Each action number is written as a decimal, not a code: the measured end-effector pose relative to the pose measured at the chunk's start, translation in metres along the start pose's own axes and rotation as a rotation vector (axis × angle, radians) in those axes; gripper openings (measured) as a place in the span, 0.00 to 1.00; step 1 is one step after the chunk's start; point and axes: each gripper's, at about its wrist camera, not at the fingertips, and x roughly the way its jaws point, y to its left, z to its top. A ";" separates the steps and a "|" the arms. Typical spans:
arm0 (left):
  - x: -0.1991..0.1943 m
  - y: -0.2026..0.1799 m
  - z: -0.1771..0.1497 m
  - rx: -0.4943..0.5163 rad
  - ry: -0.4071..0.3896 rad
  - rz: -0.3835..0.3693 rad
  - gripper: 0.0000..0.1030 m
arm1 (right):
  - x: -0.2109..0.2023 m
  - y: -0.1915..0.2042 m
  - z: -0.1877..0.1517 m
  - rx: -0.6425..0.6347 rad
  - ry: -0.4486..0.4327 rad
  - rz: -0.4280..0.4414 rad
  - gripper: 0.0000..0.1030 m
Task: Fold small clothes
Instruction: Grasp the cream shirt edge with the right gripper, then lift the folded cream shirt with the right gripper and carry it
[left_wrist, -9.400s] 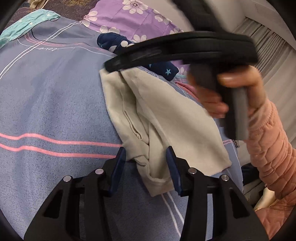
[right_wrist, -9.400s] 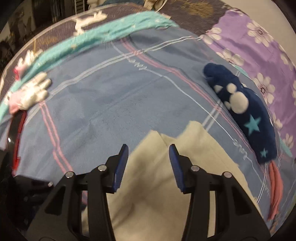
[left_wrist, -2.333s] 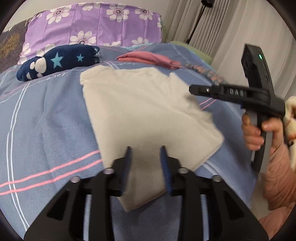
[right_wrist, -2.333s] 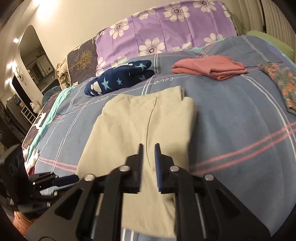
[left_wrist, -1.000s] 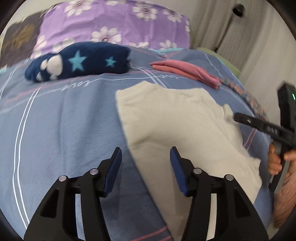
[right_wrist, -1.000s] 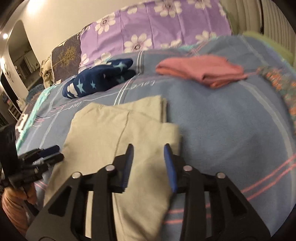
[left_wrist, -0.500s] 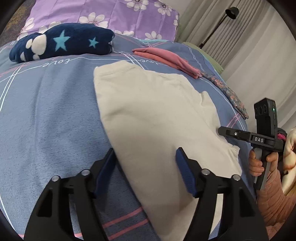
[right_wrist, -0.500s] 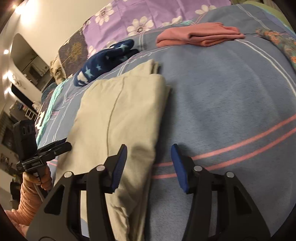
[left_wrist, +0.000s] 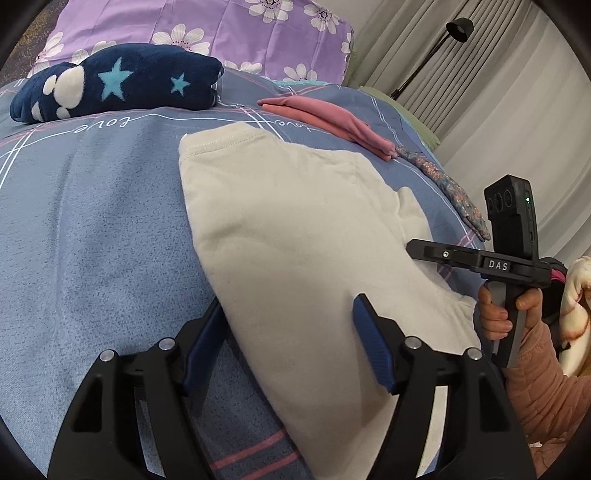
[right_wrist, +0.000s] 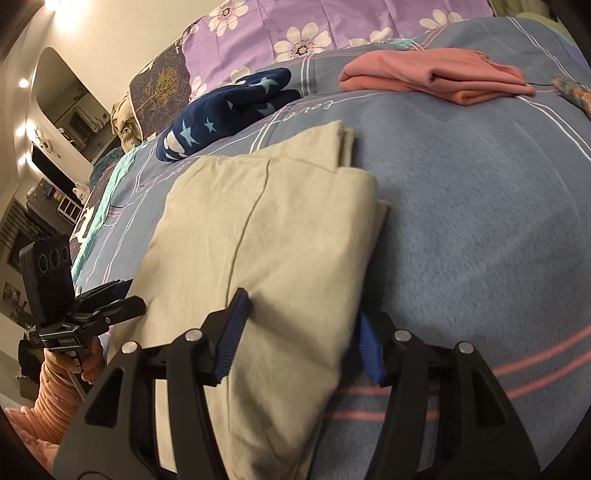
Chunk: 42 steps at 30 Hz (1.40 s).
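Observation:
A cream garment (left_wrist: 295, 236) lies folded flat on the blue blanket (left_wrist: 92, 229). My left gripper (left_wrist: 288, 314) stands open low over its near left edge, one finger off the cloth and the other above it. In the right wrist view the same garment (right_wrist: 266, 229) shows a seam down its middle. My right gripper (right_wrist: 303, 314) straddles its near right edge; its jaws are opening, with the cloth's edge between them and not pinched. Each gripper also shows in the other's view, held by a hand: the right gripper (left_wrist: 476, 258) and the left gripper (right_wrist: 92, 306).
A navy star-patterned garment (left_wrist: 118, 81) and a folded pink garment (left_wrist: 325, 122) lie further up the bed, with a floral cloth (left_wrist: 454, 195) at the right edge. A purple flowered pillow (left_wrist: 207, 26) is behind. Curtains and a floor lamp (left_wrist: 458, 27) stand to the right.
Both grippers' jaws have spread wider and both have tipped down closer to the near end of the cream garment. The garment lies still.

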 end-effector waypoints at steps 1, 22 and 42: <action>0.001 0.001 0.001 -0.003 -0.001 -0.007 0.68 | 0.001 0.000 0.001 -0.003 0.001 -0.001 0.56; 0.001 0.018 0.006 -0.079 -0.014 -0.061 0.42 | -0.006 0.001 -0.004 -0.038 0.014 0.019 0.54; -0.020 -0.047 0.035 0.147 -0.111 0.047 0.17 | -0.039 0.073 0.007 -0.206 -0.181 -0.157 0.16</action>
